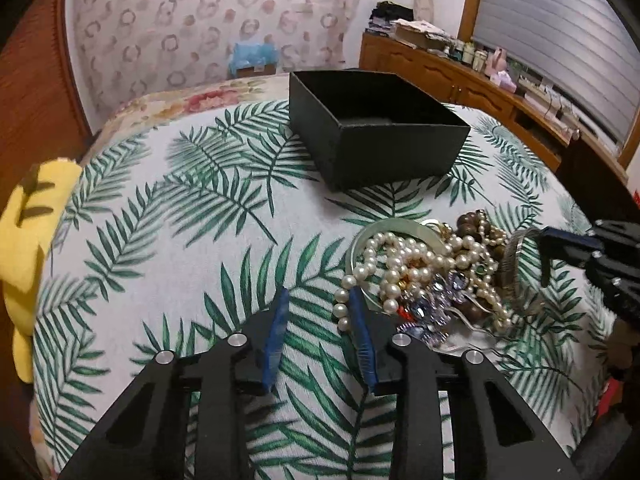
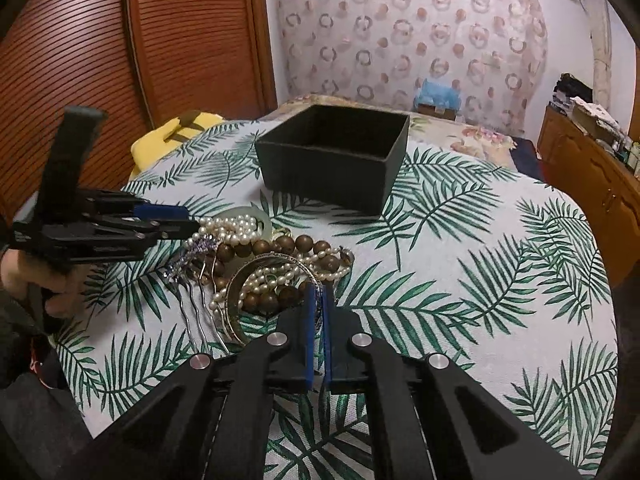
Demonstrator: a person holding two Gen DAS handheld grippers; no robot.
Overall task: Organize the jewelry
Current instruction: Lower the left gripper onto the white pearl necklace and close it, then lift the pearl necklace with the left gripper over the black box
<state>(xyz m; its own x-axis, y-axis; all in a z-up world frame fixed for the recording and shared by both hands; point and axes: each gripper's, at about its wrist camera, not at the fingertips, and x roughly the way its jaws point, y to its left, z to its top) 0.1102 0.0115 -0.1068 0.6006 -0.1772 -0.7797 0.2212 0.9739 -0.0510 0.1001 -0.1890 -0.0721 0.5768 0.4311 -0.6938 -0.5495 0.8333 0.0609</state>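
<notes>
Right wrist view shows the right claw point(image 2: 319, 292) closed, its blue pads pinched on the rim of a metal bangle point(image 2: 256, 276) at the near edge of the jewelry heap point(image 2: 264, 264). That heap lies on the leaf-print cloth of the table point(image 2: 460, 280), a tangle of pearl strands, brown wooden beads, a pale green bangle and a wavy-pronged hair comb point(image 2: 200, 304) with purple stones. Beyond it, near but not touching, stands the black box point(image 2: 332, 168), open-topped and seemingly empty.

From the left wrist view, the left claw point(image 1: 318, 300) is part-open at the heap's left fringe. Its right pad sits just beside a pearl strand point(image 1: 372, 264), yet nothing is clamped between the pads. The same view catches the right claw point(image 1: 550, 240) at the far side of the heap, against the bangle's ribbed band.

The step in hand looks like the first pick: one piece gripped, none yet boxed. Next, the bangle probably has to be lifted clear of the beads looped through it, then carried over the box's near wall. Strands may drag along, so a slow lift seems wise, with the left claw free to steady the heap.
</notes>
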